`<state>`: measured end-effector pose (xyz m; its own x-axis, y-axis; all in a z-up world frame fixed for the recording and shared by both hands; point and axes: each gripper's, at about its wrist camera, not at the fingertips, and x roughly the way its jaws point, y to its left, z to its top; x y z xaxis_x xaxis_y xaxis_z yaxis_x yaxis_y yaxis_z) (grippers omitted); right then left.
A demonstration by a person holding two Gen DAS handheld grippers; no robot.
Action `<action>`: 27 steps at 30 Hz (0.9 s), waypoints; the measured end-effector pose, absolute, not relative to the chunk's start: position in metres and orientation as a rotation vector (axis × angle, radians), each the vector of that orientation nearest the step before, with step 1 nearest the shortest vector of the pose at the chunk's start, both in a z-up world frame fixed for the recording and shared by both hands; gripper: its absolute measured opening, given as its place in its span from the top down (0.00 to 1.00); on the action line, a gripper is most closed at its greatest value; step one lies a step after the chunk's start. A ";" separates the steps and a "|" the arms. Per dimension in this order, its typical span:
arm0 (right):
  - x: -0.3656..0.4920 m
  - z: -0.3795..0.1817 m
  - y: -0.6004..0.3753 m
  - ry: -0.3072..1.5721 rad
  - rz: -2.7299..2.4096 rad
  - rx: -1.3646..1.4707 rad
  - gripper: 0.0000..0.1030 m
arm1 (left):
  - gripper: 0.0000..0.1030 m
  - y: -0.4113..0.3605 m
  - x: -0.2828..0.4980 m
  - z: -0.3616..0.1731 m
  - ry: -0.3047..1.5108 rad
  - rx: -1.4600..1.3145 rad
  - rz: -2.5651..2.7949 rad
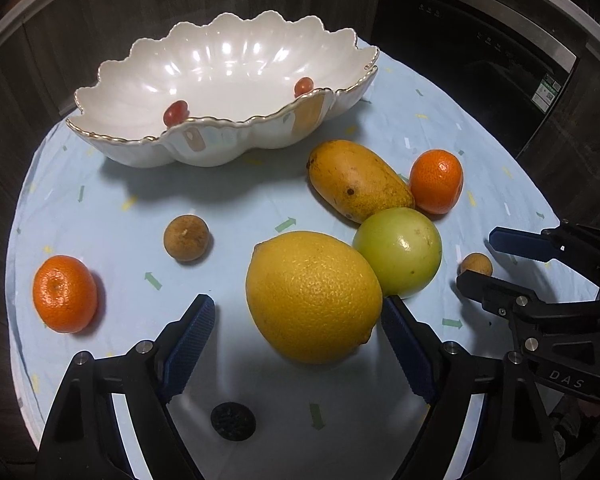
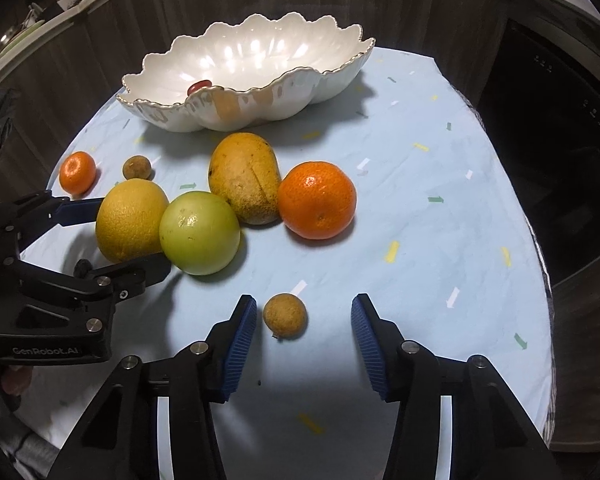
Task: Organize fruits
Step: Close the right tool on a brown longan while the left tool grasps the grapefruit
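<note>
A big yellow lemon (image 1: 312, 296) lies between the fingers of my left gripper (image 1: 298, 308), which is open; the left pad stands clear of the fruit and the right pad is at its side. My right gripper (image 2: 304, 304) is open around a small brown longan (image 2: 285, 316) without touching it. Behind the lemon lie a green round fruit (image 1: 398, 252), a mango (image 1: 356, 180) and a mandarin (image 1: 436, 181). A second mandarin (image 1: 65, 294) and another longan (image 1: 186, 238) lie to the left. The white scalloped bowl (image 1: 260, 136) holds two cherry tomatoes (image 1: 175, 112).
A light blue cloth (image 2: 440, 260) with small arrow marks covers the round table, whose edge curves close on both sides. Dark wooden panels and a black appliance (image 1: 480, 60) stand behind. Part of a hand (image 2: 16, 380) shows at the left gripper's handle.
</note>
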<state>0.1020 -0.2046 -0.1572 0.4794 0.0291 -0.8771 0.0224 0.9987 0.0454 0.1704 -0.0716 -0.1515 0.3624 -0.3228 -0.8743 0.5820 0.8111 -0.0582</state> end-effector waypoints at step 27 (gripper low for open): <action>0.096 -0.150 -0.200 1.048 0.046 0.043 0.77 | 0.45 -0.063 0.154 -0.144 1.059 0.230 -0.561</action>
<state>0.0962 -0.1997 -0.1498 0.4988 0.0586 -0.8647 -0.0175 0.9982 0.0575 0.1541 -0.0629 -0.1436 0.3664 -0.3242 -0.8721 0.5392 0.8379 -0.0850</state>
